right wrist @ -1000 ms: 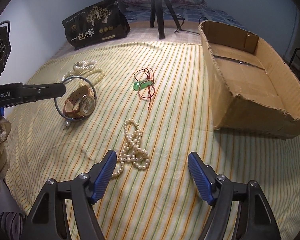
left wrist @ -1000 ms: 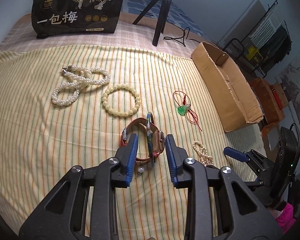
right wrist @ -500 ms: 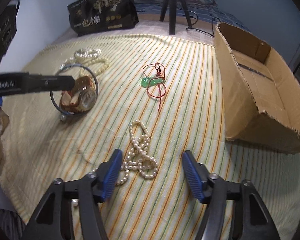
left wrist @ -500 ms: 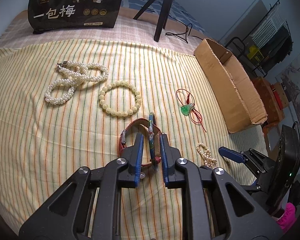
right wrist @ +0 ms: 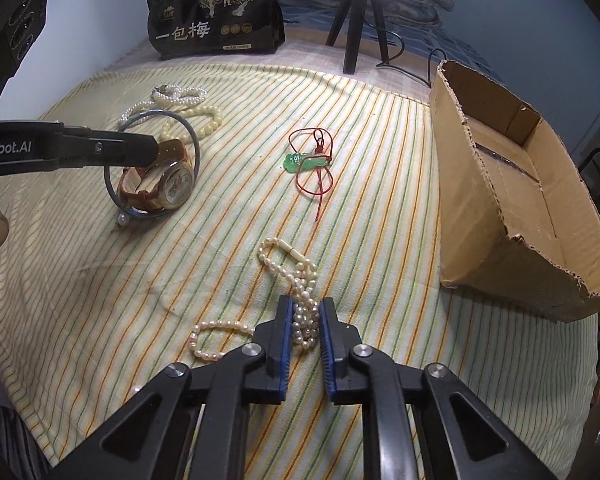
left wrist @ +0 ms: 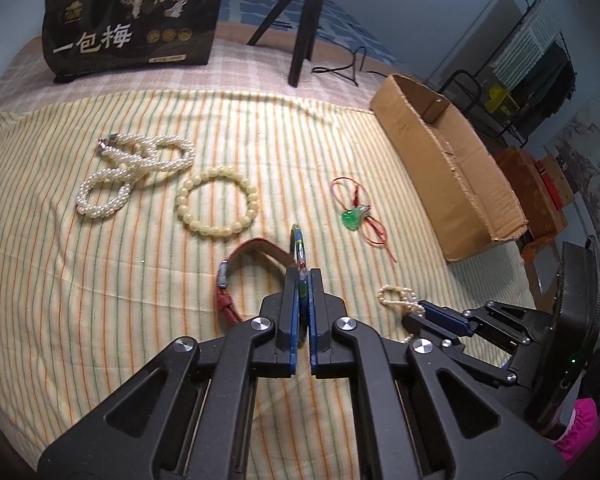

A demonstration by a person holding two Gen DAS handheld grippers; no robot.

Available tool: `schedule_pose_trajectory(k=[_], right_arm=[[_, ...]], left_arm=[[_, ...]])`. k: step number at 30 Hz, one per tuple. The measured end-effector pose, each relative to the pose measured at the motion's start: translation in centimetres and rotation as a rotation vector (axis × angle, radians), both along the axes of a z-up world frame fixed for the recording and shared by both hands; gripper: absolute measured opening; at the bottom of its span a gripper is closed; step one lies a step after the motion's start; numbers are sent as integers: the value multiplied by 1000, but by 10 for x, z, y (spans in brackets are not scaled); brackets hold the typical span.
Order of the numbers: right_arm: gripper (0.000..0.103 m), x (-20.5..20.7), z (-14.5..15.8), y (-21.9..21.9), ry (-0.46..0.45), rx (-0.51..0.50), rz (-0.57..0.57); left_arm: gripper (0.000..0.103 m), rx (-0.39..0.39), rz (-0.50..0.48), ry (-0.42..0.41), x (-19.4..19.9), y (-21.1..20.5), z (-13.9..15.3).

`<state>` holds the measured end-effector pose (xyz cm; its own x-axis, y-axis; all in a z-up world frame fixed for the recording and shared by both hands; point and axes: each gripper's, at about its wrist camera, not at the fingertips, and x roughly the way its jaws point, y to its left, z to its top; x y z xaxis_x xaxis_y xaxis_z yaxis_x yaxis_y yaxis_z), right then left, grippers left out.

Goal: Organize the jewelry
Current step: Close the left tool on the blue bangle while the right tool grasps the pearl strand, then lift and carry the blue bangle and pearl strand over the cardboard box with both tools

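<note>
Both tools have closed: left tool [left wrist: 301, 280] pinches bangle [left wrist: 299, 246], right tool [right wrist: 305, 312] pearl strand [right wrist: 300, 280].

The left claw [left wrist: 301, 280] is built of matte black plastic linkage arms with triangular cut-outs, joined by round silver screws, and its two fingers carry flat blue pads [left wrist: 290, 322]. The right claw [right wrist: 305, 312] has the same black frame, silver screws and blue-edged fingers [right wrist: 285, 332]. Seen from the right wrist view, the left claw's long black side bears white lettering ending "nRobot.AI". A black camera housing with a small green light sits behind the right claw.
</note>
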<state>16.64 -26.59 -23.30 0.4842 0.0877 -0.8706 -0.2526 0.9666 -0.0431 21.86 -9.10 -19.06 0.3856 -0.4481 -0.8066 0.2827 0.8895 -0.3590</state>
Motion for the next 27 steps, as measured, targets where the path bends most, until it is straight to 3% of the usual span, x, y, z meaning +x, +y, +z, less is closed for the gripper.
schedule_pose_trajectory(k=[5, 27], right_arm=[[4, -2, 7, -5, -14, 35, -15], [4, -24, 53, -15, -101, 109, -41]], left_arm=[[1, 3, -19, -15, -5, -6, 6], [1, -36, -34, -91, -27, -6, 44]])
